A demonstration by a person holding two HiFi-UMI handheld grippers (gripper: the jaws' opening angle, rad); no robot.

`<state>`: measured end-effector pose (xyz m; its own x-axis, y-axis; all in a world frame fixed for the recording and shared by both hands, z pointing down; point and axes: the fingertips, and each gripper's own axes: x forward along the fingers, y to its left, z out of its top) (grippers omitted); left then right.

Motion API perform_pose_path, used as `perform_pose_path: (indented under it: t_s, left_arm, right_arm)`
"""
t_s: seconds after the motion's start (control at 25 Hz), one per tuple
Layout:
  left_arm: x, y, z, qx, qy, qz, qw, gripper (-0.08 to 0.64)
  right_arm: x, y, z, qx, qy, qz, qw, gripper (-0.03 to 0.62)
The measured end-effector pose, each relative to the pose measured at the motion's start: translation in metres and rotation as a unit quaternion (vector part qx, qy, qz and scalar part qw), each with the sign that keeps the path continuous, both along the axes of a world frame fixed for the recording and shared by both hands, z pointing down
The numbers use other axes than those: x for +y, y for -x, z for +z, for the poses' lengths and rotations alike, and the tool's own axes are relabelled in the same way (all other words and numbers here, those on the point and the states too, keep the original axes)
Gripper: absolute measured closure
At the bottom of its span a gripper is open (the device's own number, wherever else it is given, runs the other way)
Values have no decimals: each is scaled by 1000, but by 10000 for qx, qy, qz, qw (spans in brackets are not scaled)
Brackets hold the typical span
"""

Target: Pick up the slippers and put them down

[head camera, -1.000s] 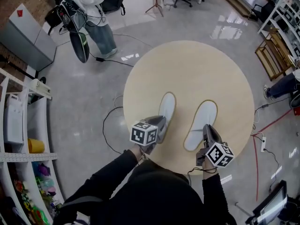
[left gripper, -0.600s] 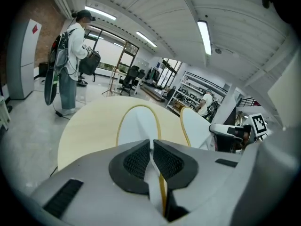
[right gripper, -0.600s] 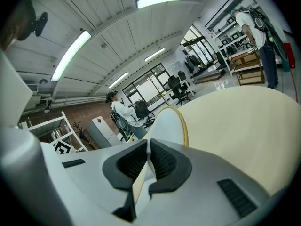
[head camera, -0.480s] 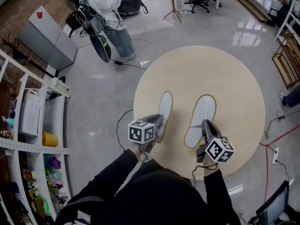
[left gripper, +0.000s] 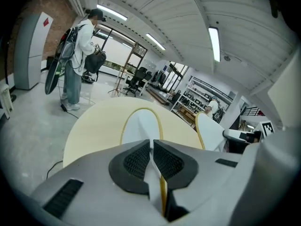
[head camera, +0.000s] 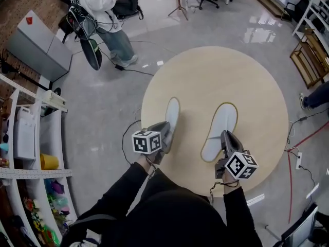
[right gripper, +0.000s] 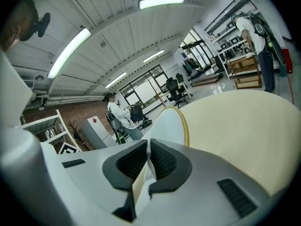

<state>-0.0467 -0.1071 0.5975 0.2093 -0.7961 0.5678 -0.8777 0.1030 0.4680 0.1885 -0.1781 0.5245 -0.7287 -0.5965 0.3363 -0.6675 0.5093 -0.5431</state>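
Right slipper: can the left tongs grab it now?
Probably not. The left tongs are shut on the left slipper, so they are full, and the right tongs are clamped on the right slipper at its heel end.

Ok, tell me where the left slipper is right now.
Head view: the left slipper is at the left side of the round table, its heel end pinched in the left claw, with the right slipper to its right.
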Motion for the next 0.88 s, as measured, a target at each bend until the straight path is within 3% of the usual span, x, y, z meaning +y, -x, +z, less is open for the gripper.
perform_pose_path:
  t_s: [0.48, 0.88]
  left_arm:
    - [-45, 133, 9, 183, -163, 497, 9985, 517]
    - [-75, 208, 23, 43, -100, 463, 9989, 518]
  right_arm:
    - [-17, 126, 20, 536, 242, 358, 9976, 560]
    - [-44, 245, 30, 711, 175, -303, 9969, 558]
